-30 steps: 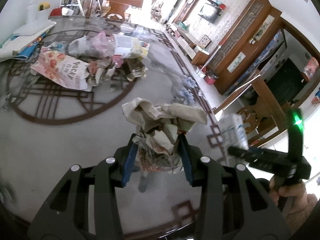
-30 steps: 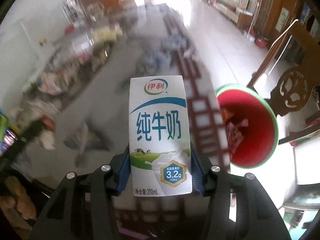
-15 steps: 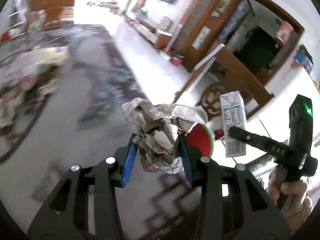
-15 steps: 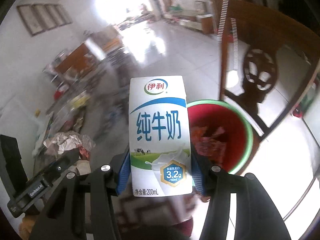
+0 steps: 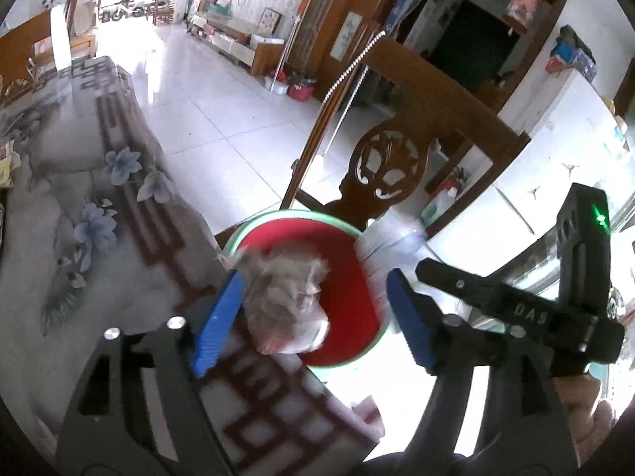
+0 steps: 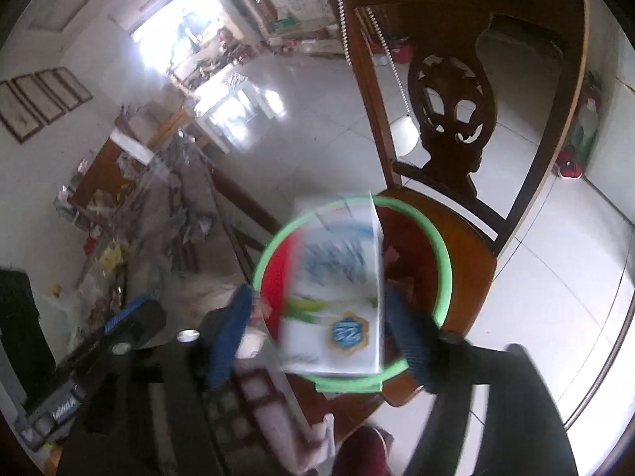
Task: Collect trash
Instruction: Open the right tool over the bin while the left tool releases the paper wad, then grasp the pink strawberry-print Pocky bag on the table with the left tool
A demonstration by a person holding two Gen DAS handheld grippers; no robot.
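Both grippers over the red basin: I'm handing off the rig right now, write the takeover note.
Left gripper: fingers opening, crumpled wrapper wad loose between them, blurred, over the red basin.
Right gripper: fingers opening, milk carton blurred between them, above the same basin.
The basin sits on a wooden chair beside the table; some wrappers already lie in it.
Done: both pieces carried to the basin.
Left: confirm both land inside, then go back to the table for more trash.
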